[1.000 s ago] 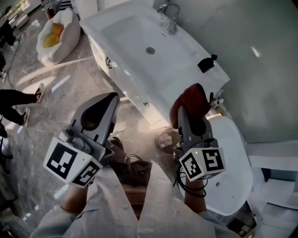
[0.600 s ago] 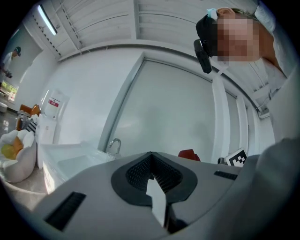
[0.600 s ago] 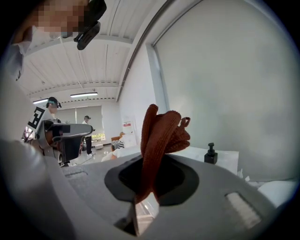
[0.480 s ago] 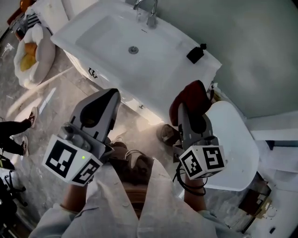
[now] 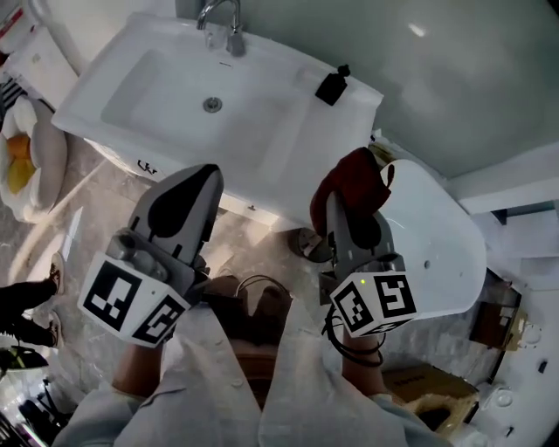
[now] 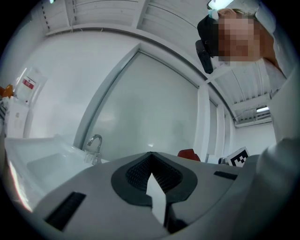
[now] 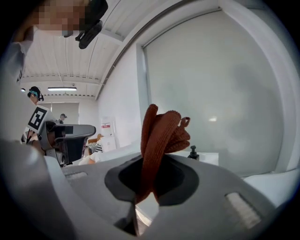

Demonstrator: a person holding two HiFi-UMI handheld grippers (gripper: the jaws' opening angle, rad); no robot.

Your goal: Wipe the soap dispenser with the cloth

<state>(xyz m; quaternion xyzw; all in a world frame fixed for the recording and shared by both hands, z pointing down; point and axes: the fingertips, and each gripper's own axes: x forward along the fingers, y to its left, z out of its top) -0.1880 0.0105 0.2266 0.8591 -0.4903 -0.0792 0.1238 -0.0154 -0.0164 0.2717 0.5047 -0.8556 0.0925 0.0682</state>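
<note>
- Where it stands on the far right corner of the white surface [image 5: 293,96], the soap dispenser [image 5: 333,87] is a small black bottle. It is upright with its pump head on top, so its long axis runs vertically.
- Cloth [image 5: 356,185]: rust-red, bunched in folds, sticking out past the tips of the right claw [image 7: 151,176]. The dispenser has not yet been touched.
- Right claw: pressed together on the lower folds of the cloth, aimed toward the wall behind the surface.
- Key relation: the dispenser lies almost straight ahead of the right claw and well apart from it. In the right gripper view it shows just to the right of the cloth bundle. A reach forward with a slight drift right looks like what the coming wipe calls for.
- Left claw [image 6: 151,165]: pressed together with nothing between its pads, held over the floor in front of the basin [image 5: 140,87].
- Nearer arm: the right, by a clear margin. From the left claw the dispenser sits ahead and off to the right, across the basin.
- Faucet [image 5: 220,19]: chrome, at the back edge of the basin, well to the left of the dispenser and clear of the likely path.
- White oval fixture [image 5: 432,253]: just beside the right claw on its outer side, below the level of the surface.
</note>
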